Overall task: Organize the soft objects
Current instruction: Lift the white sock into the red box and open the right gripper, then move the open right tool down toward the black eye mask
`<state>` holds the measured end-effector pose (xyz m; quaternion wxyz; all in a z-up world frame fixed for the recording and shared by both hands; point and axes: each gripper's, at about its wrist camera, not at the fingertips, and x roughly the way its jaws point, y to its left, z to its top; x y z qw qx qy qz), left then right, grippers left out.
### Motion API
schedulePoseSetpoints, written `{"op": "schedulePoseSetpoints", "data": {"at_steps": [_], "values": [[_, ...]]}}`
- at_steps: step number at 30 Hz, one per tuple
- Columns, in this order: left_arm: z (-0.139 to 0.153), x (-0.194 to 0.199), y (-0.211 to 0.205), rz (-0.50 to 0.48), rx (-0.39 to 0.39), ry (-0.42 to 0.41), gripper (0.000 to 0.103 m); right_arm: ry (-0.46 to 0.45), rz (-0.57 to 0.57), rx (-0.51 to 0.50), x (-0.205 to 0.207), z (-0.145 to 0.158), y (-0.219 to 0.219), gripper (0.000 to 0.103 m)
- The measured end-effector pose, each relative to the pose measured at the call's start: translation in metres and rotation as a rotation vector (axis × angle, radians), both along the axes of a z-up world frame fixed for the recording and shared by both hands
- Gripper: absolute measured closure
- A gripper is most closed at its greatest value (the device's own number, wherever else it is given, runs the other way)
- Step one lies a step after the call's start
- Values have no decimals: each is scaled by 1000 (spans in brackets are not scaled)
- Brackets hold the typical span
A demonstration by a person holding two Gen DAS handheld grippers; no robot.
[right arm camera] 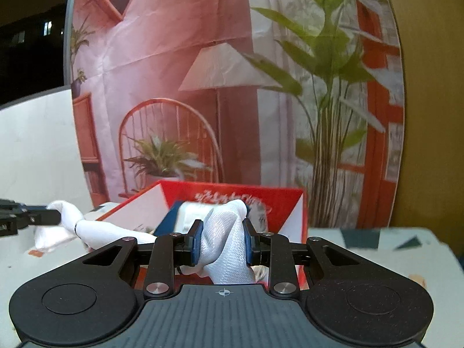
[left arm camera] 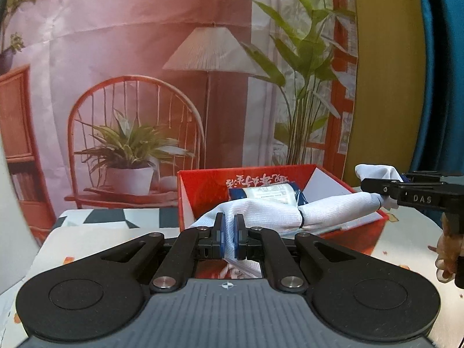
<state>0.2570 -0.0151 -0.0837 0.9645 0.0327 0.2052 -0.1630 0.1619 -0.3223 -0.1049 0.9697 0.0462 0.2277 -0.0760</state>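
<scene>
A long white mesh cloth [left arm camera: 278,210] is stretched between my two grippers, hanging just in front of and above a red open box [left arm camera: 359,233]. My left gripper [left arm camera: 231,236] is shut on a thin flat end of it. My right gripper [right arm camera: 222,242] is shut on the other, bunched end [right arm camera: 226,232]; in the left wrist view it reaches in from the right edge [left arm camera: 377,194]. A thin black band [left arm camera: 301,217] cinches the cloth near its middle. In the right wrist view the left gripper [right arm camera: 49,217] pinches the far end at the left edge.
Inside the red box [right arm camera: 293,203] lies a blue and white packet [left arm camera: 272,192]. The box stands on a pale table [left arm camera: 87,240] with a dark geometric-patterned patch [right arm camera: 374,237]. A printed backdrop with a chair, lamp and plants [left arm camera: 139,101] hangs close behind.
</scene>
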Motion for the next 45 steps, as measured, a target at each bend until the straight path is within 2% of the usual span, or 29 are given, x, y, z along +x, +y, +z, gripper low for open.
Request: {"op": "schedulePoseSetpoints", "data": {"at_steps": [6, 15, 21, 22, 24, 26, 28, 30, 33, 37, 39, 41, 44, 45], "values": [[-2, 44, -19, -23, 84, 42, 96, 37, -34, -26, 34, -17, -22, 78], [-22, 100, -22, 34, 148, 141, 96, 111, 1, -27, 73, -44, -30, 76], [-32, 114, -24, 28, 192, 186, 93, 128, -21, -12, 80, -53, -38, 62], [-32, 115, -24, 20, 199, 185, 91, 124, -25, -5, 78, -52, -40, 58], [-31, 113, -25, 13, 211, 176, 79, 113, -31, 3, 74, -51, -44, 52], [-28, 108, -25, 2, 203, 157, 48, 104, -38, 10, 69, -48, -47, 52], [-22, 102, -24, -9, 192, 130, 43, 99, -43, 19, 64, -45, -49, 51], [-18, 96, -24, -21, 182, 120, 43, 93, -42, 17, 60, -43, -48, 51], [-12, 89, -24, -36, 152, 123, 41, 90, -37, 11, 54, -39, -43, 45], [-6, 70, -22, -49, 124, 114, 23, 84, -26, 13, 44, -34, -33, 38], [-4, 61, -22, -48, 116, 114, 17, 84, -30, 18, 37, -32, -27, 34], [-1, 47, -19, -47, 89, 110, 7, 78, -39, 32, 29, -29, -23, 25], [-2, 29, -13, -51, 38, 120, 2, 62, -27, 36, 15, -28, -15, 7], [-4, 24, -12, -52, 27, 131, 1, 68, -24, 31, 11, -28, -12, 4]]}}
